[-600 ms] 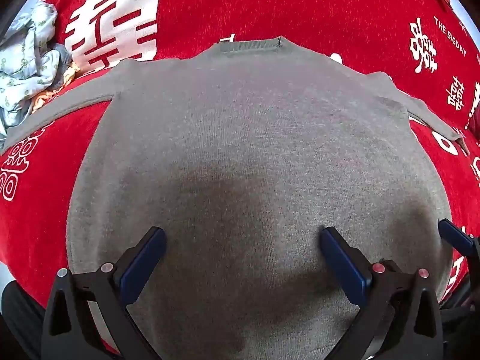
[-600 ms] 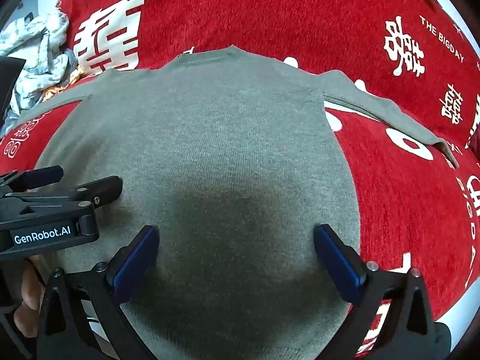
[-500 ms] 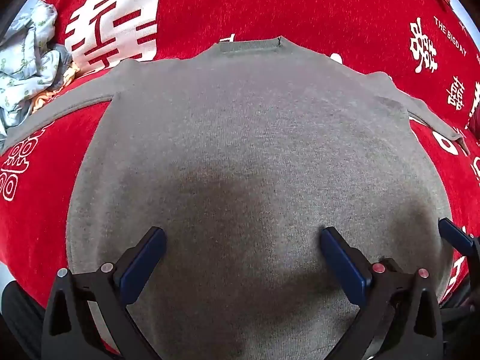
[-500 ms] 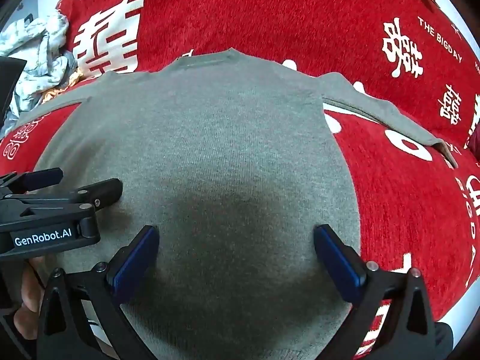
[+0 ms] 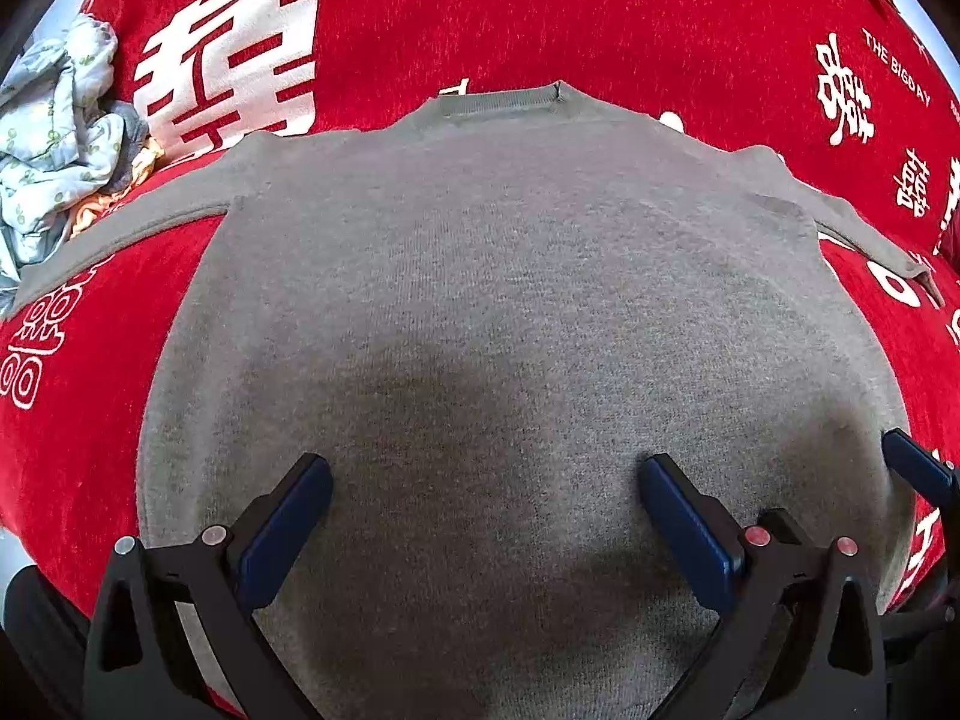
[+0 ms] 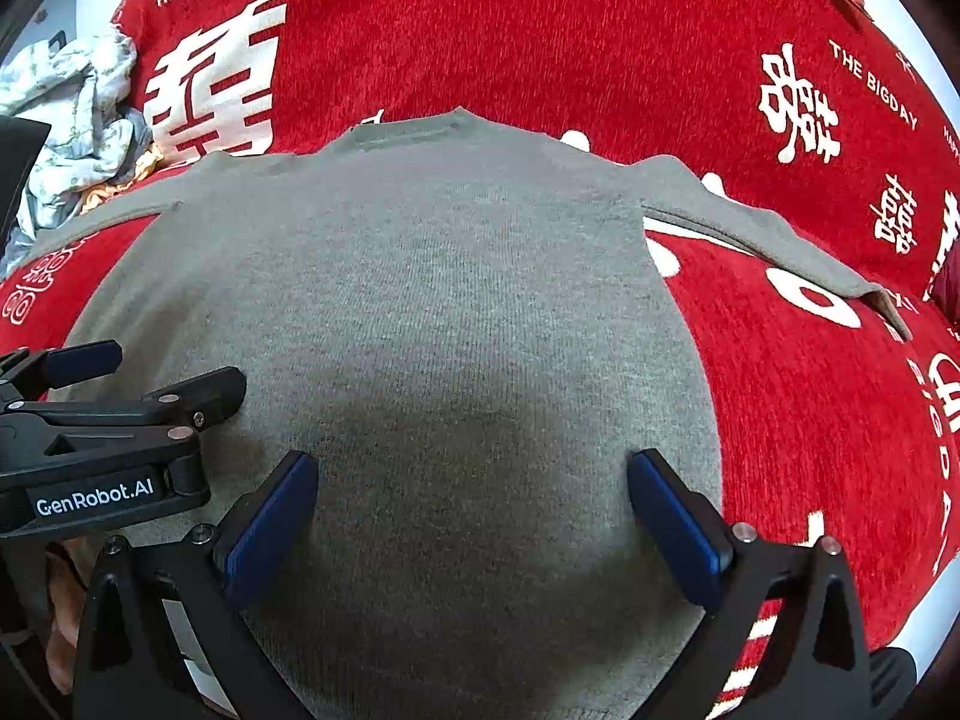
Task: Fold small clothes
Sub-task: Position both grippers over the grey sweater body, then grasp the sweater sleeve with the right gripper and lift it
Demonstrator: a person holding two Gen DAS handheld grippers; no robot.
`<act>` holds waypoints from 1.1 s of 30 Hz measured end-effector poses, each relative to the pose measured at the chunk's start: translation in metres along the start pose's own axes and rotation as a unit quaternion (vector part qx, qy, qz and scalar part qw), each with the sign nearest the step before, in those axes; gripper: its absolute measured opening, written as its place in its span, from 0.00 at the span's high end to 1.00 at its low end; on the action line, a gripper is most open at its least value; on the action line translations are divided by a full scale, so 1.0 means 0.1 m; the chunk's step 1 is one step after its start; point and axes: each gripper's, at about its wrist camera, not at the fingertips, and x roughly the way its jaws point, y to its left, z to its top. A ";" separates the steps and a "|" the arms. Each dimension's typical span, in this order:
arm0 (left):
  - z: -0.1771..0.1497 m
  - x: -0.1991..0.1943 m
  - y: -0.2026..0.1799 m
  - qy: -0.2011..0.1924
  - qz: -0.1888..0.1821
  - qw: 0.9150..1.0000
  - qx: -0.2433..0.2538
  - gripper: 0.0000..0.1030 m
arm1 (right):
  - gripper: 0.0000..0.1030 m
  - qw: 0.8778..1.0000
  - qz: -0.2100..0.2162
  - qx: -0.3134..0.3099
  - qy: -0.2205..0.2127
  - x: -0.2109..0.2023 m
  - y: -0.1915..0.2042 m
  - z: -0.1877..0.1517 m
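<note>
The grey sweater (image 5: pixel 480 276) lies flat on the red cloth (image 5: pixel 540 18), spread out with its neckline (image 5: pixel 501 101) at the far side and its hem toward the person. Its long axis runs straight away from both claws, so each camera looks up the body from hem to collar. Both sleeves are stretched sideways: the left sleeve (image 5: pixel 120 234) reaches out toward a crumpled pile of pale clothes (image 5: pixel 54 138), and the right sleeve (image 6: pixel 768 240) ends well out on the bare cloth.

The left claw (image 5: pixel 486 510) is wide, its blue pads apart over the lower middle of the sweater with nothing between them. The right claw (image 6: pixel 474 504) is wide too, just beside it and set toward the sweater's right edge, likewise holding nothing. In the right wrist view the left claw shows from the side, low over the fabric near the left part of the hem.

Whether either claw touches the knit cannot be told. Judging by position, each claw is nearer its own side of the hem than its sleeve, which lies far ahead and outward, so a first fold would likely call for each claw to reach forward and outward on its own side
</note>
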 end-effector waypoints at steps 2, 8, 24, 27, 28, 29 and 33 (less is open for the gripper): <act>-0.02 0.00 0.01 -0.004 0.000 1.000 -0.009 0.00 | 0.00 1.000 -0.001 0.001 -0.003 0.00 0.00 -0.01; 0.02 -0.03 -0.03 0.004 0.017 1.000 -0.002 0.00 | 0.00 1.000 -0.016 -0.003 -0.012 0.03 0.03 -0.02; 0.60 0.01 -0.35 0.058 0.026 0.998 0.022 0.00 | 0.00 0.999 -0.031 0.013 -0.001 0.06 -0.41 0.31; 0.76 0.09 -0.55 0.053 0.022 0.998 0.039 0.00 | 0.00 0.999 -0.039 0.025 0.008 0.13 -0.57 0.39; 0.80 0.12 -0.61 0.053 0.021 0.997 0.044 0.00 | 0.00 0.999 -0.040 0.029 0.014 0.16 -0.63 0.41; 0.86 0.17 -0.68 0.054 0.021 0.997 0.049 0.00 | 0.00 0.998 -0.038 0.034 0.021 0.20 -0.70 0.43; 1.10 0.34 -0.91 0.061 0.016 0.997 0.054 0.00 | 0.00 0.989 -0.031 0.138 0.031 0.35 -1.37 0.46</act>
